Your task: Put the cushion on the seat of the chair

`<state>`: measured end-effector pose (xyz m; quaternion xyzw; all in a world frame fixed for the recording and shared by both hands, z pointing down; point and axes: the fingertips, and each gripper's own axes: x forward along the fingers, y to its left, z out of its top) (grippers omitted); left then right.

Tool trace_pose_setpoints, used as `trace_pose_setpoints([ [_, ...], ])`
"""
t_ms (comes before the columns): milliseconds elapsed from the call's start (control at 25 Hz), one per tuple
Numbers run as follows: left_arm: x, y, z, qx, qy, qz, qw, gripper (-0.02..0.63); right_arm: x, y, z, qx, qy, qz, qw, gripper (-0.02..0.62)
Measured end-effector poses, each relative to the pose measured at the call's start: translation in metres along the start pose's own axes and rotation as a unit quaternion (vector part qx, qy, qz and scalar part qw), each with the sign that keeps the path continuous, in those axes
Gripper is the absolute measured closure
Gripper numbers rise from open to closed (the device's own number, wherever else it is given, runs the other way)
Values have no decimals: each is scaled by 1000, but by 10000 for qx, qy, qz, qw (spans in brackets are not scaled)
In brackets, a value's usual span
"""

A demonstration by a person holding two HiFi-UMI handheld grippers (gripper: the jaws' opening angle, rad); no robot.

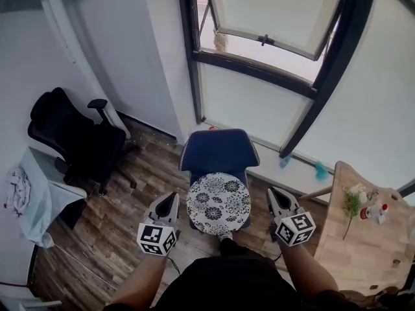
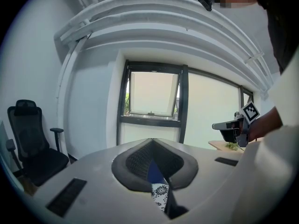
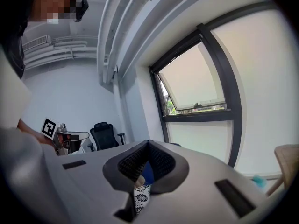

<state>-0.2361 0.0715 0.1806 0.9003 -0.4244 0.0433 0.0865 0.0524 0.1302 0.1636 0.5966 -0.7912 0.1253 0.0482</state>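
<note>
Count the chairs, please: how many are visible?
2. A black office chair stands by the left wall; a blue chair under the window holds the patterned cushion. Others may be hidden.

Daylight pours through the window (image 1: 275,15), whose panes bleach to near white with no detail. The walls (image 1: 117,50) beside it glow evenly; the wooden floor (image 1: 123,225) below it sits dimmer, with soft shadows. Both gripper views bend the window's frame into curves and darken to black at their corners.

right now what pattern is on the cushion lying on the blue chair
The cushion is white with a black flower print; the head view shows it best.
</note>
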Motion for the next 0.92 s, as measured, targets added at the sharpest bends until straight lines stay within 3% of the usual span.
trace_pose_setpoints([
  [920, 7, 16, 27, 81, -183, 28, 9998, 600, 9, -6, 12, -30, -182, -105, 9998, 571],
])
